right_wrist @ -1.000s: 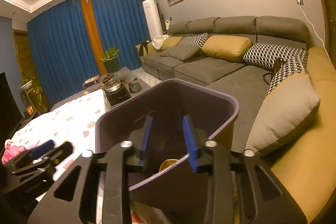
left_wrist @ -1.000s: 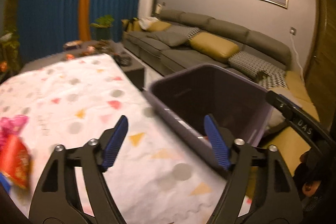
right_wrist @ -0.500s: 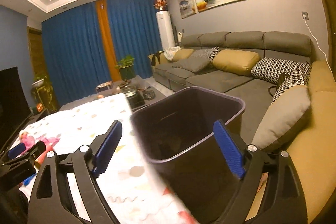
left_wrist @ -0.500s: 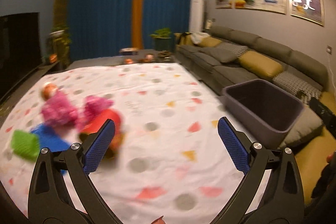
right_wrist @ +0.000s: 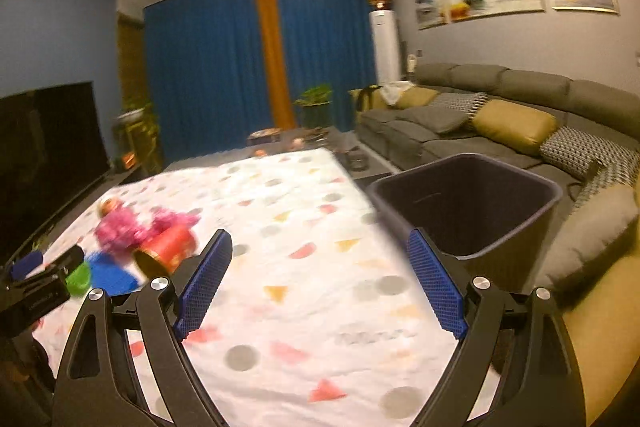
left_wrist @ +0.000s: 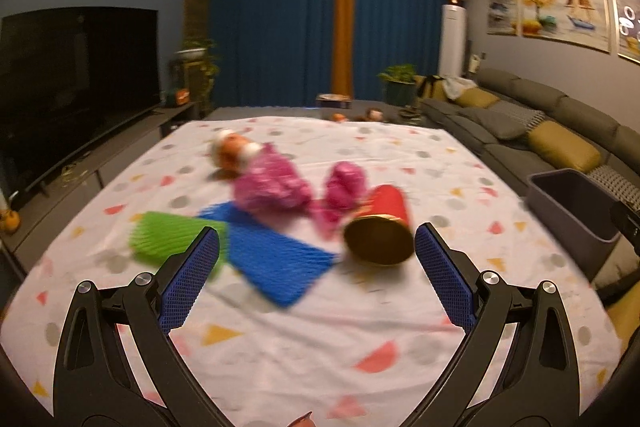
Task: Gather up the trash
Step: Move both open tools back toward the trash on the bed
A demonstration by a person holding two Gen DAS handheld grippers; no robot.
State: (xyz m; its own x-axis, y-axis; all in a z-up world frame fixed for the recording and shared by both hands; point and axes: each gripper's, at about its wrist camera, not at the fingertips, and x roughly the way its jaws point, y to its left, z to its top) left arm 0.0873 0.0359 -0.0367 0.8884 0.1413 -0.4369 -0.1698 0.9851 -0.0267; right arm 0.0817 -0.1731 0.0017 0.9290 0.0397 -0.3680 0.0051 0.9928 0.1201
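Trash lies on a white spotted cloth: a red can with a gold end, crumpled pink wrappers, a blue mesh sheet, a green mesh piece and an orange-white item. My left gripper hangs open above the cloth, short of the can, with nothing between its fingers. My right gripper is open and empty, over the cloth beside the dark grey bin. The can and pink wrappers show far left in the right wrist view, next to the left gripper's body.
The bin stands off the cloth's right edge, against a grey sofa with yellow cushions. A dark TV on a low unit runs along the left. A low table with small items sits beyond the cloth, before blue curtains.
Both grippers swung left, away from the bin, toward the trash on the cloth. The right jaws went from narrow over the bin to wide; the left jaws widened too.
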